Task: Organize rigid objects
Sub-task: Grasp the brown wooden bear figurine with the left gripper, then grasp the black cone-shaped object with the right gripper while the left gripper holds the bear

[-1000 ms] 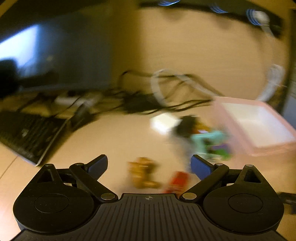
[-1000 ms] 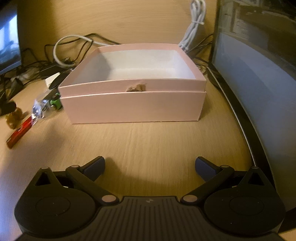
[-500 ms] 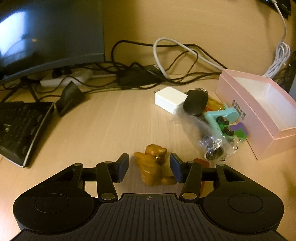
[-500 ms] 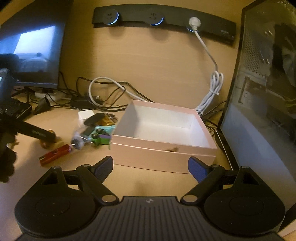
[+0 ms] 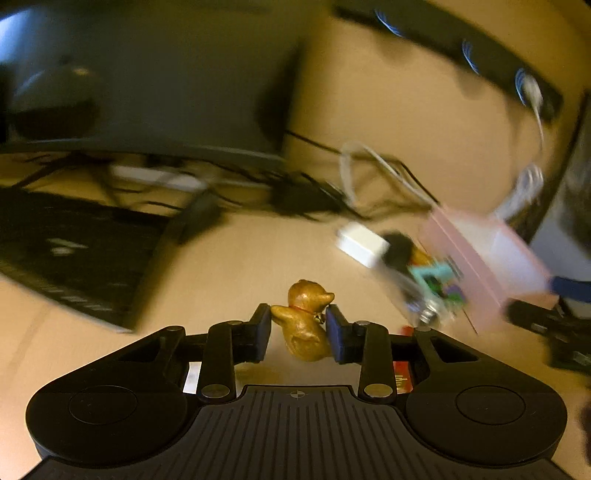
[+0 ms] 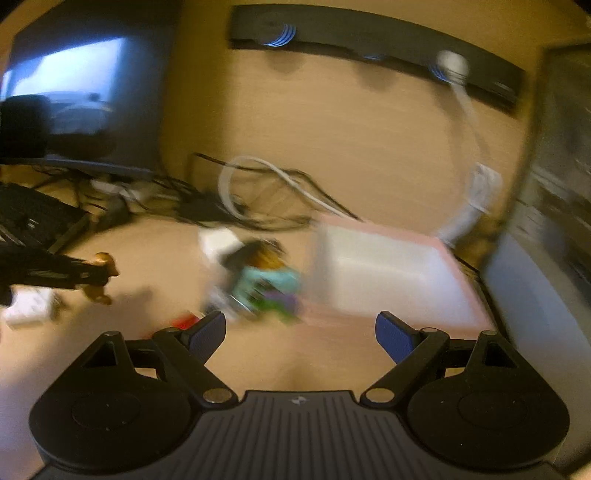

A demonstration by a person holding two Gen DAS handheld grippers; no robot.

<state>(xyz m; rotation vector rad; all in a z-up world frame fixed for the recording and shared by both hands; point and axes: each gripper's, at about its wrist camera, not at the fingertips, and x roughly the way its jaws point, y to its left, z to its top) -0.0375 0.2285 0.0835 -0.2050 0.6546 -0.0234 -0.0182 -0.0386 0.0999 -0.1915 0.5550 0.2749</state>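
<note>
A golden bear figurine (image 5: 308, 295) stands between the blue pads of my left gripper (image 5: 298, 321). The jaws are closing and both pads press on its sides. In the right wrist view the figurine (image 6: 101, 260) hangs above the desk in that gripper, with its shadow below. The pink box (image 5: 476, 266) sits open-topped at the right, its inside white (image 6: 388, 266). Beside the box lies a blurred pile: a teal toy (image 6: 266, 280), a white block (image 5: 364, 243), a red item (image 6: 184, 321). My right gripper (image 6: 301, 332) is open and holds nothing, in front of the box.
A black keyboard (image 5: 74, 258) and a monitor (image 5: 147, 74) fill the left. Tangled cables (image 5: 369, 173) run along the back wall under a black socket strip (image 6: 369, 33). A computer case (image 6: 554, 221) stands right of the box. Something white (image 6: 26, 306) lies at far left.
My left gripper came in around the bear figurine, shut on it and lifted it off the desk. The right gripper pulled back and up from the box and swung leftward.
</note>
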